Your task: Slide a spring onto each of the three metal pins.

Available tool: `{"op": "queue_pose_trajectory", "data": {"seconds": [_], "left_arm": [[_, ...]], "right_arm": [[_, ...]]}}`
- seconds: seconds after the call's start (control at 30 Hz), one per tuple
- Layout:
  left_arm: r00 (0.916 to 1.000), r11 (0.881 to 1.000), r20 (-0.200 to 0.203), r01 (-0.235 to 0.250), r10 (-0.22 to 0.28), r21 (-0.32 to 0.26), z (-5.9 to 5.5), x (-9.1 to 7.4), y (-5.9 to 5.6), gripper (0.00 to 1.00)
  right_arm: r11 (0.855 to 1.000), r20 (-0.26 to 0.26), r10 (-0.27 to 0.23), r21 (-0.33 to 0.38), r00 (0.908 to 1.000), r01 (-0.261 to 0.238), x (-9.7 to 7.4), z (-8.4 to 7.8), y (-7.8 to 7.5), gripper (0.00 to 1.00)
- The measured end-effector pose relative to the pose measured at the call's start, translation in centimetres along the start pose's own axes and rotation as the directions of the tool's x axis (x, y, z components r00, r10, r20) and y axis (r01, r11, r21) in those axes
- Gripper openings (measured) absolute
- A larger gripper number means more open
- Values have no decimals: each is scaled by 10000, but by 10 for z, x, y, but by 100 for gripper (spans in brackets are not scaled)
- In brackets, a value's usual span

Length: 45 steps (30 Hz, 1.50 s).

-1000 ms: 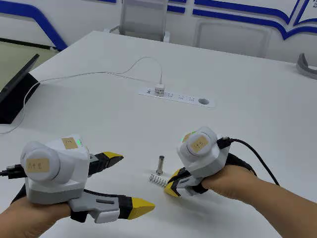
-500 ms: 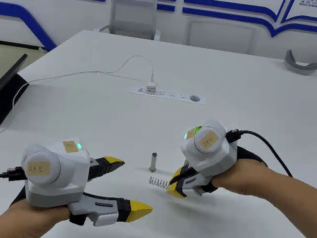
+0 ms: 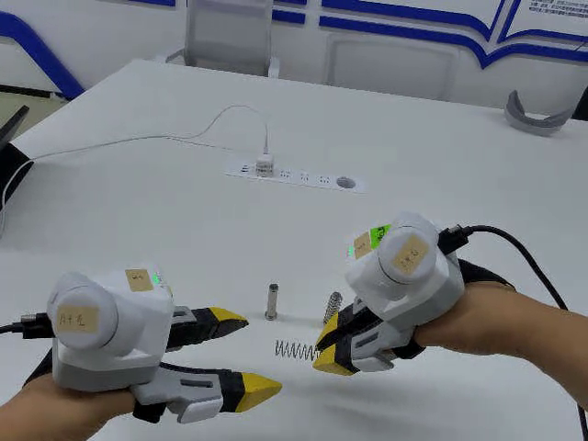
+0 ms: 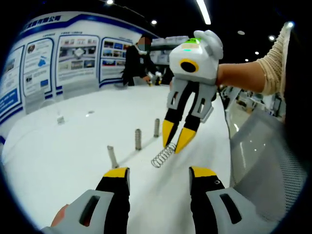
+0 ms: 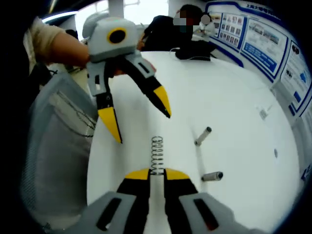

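Right gripper view: right claw clenched on spring, left claw gaping beyond.

A slim metal coil spring is pinched by one end between the right gripper tips. Just ahead stands a bare pin, upright; a spring-clad pin stands beside the jaws.

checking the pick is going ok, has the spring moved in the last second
Yes. In the head view the spring, pinched by the right gripper, has shifted right and toward the person, away from the bare upright pin.
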<state>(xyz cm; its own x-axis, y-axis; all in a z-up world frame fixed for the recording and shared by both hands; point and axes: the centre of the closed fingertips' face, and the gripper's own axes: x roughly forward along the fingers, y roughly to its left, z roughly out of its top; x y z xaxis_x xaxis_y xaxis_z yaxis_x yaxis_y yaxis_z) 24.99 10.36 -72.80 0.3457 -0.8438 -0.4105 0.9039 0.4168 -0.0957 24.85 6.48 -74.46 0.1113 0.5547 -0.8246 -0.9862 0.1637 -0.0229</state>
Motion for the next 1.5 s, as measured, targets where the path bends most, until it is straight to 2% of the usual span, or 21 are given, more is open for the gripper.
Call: {"op": "queue_pose_trajectory", "data": {"seconds": [0.47,0.63,1.1,1.23,1.5], "left_arm": [[9976,9971,-254,647,-637,396,-2,6,-14,28],[9951,9935,-349,949,-928,626,-2,9,-22,21],[9920,9885,-480,1206,-1166,910,-3,11,-30,15],[9899,9846,-703,1307,-1231,1161,-6,12,-34,12],[9884,9822,-818,1375,-1277,1282,-7,13,-35,12]], "right_arm": [[9965,-133,537,-629,9985,-544,-4,4,14,12],[9923,-219,810,-926,9965,-827,-5,5,21,12],[9847,-350,1160,-1265,9926,-1196,-7,9,30,12],[9828,-371,1221,-1350,9918,-1260,-9,11,32,12],[9827,-114,1188,-1417,9929,-1192,-17,22,32,11]]}}
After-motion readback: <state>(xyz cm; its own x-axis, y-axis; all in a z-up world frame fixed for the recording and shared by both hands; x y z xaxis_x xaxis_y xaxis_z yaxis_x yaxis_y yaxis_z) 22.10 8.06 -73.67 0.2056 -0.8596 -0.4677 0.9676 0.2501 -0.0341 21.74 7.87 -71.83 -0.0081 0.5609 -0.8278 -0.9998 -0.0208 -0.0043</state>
